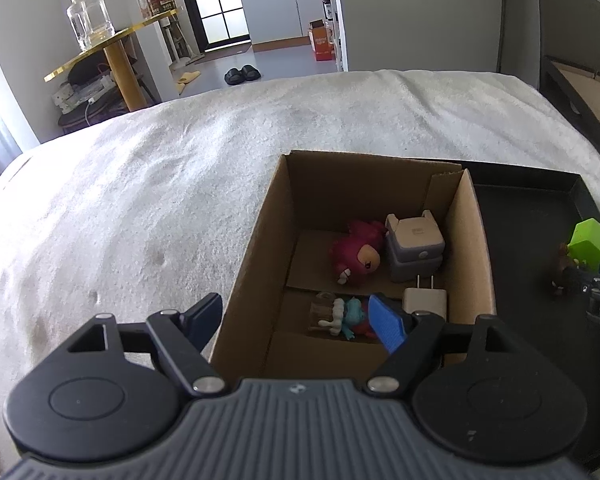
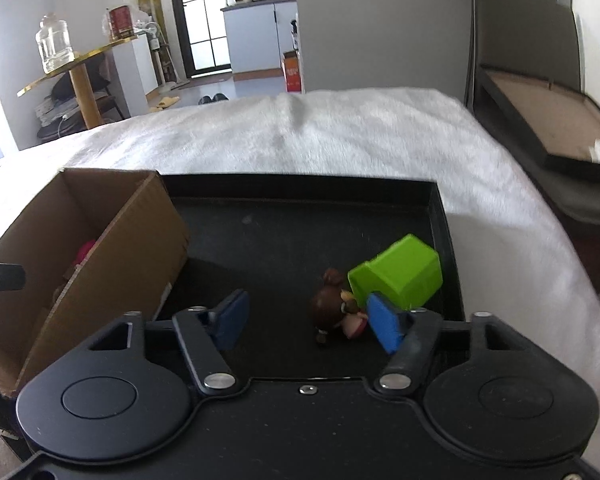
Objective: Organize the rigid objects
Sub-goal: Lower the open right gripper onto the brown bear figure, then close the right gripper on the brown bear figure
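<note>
We hang our left gripper (image 1: 296, 316) wide and empty over the cardboard box (image 1: 260, 240) after sorting; right gripper (image 2: 308, 316), part open and empty, lines up the brown figurine (image 2: 334, 304) on the black tray (image 2: 440, 216).

figurines (image 1: 356, 254): 3 | chargers (image 1: 414, 248): 2 | green blocks (image 2: 398, 276): 1 | boxes (image 1: 260, 248): 1 | trays (image 2: 300, 188): 1

Pink toy (image 2: 85, 251) behind box wall (image 2: 132, 236)
</note>
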Available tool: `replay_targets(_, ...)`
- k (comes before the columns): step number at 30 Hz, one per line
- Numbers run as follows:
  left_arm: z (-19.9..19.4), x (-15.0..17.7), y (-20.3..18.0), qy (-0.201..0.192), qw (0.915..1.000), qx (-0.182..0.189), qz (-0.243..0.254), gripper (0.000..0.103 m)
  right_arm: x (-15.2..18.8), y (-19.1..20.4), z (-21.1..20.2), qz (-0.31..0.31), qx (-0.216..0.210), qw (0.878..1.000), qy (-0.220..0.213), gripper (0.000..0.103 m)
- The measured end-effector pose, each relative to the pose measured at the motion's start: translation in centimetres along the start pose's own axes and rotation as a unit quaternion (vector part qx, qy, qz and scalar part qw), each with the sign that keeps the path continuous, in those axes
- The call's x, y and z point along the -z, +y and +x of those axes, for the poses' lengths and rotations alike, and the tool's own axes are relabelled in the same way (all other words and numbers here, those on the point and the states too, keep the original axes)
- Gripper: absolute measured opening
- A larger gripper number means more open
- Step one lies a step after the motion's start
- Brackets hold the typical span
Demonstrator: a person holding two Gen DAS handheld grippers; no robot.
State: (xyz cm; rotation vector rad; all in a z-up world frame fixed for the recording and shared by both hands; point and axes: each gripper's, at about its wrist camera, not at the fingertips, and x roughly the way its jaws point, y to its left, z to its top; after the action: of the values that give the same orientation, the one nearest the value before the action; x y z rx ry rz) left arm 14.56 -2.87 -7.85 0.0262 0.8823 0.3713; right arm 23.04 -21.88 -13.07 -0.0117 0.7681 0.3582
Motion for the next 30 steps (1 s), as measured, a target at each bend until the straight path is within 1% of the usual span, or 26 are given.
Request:
replay_targets(7,0.6,-0.2,-0.5,0.006,0.9999,-0.014,0.0,0.079,0.3,-0.7,1.3,0.011,-0.001,1.0,0.008,0.058)
replay_targets(11,0.7,-0.4,-1.1,0.006,0.9997,-0.023,0.007,0.082,0.2,-1.3,2.0,0.015,0.001,1.0,0.014,0.058)
replay_targets(13,0.7,-0.4,-1.2,0.004,0.9996,-0.025,0.009,0.082,0.2,-1.7,2.5,0.025,0.0,0.999,0.023,0.058)
replay_targets(16,0.8,-0.4,-1.1,0.004,0.9995,-0.03,0.007,0.082,0.3,-2.3,3.4,0.057,-0.004,0.998,0.035,0.058)
replay_targets(19,0.8,-0.5,-1.2,0.005,0.9992,-0.039,0.008,0.082,0.4,-2.3,4.0,0.065,-0.001,0.997,0.042,0.058)
replay_targets(20,0.8,-0.5,-1.2,0.005,0.9992,-0.039,0.008,0.082,0.4,-2.3,4.0,0.065,-0.002,0.997,0.042,0.052)
replay_targets(21,0.8,-0.5,-1.2,0.005,0.9992,-0.04,0.007,0.082,0.5,-2.2,4.0,0.061,-0.003,0.997,0.043,0.044)
replay_targets(23,0.8,-0.5,-1.2,0.005,0.9991,-0.042,0.007,0.082,0.4,-2.0,3.8,0.049,-0.008,0.998,0.047,0.043)
replay_targets(26,0.6,-0.5,-1.2,0.003,0.9991,-0.042,0.005,0.082,0.4,-1.6,3.2,0.034,-0.013,0.999,0.041,0.043)
replay_targets(30,0.4,-0.4,-1.0,0.001,0.9992,-0.039,0.005,0.082,0.2,-1.6,2.5,0.038,-0.018,0.998,0.04,0.043)
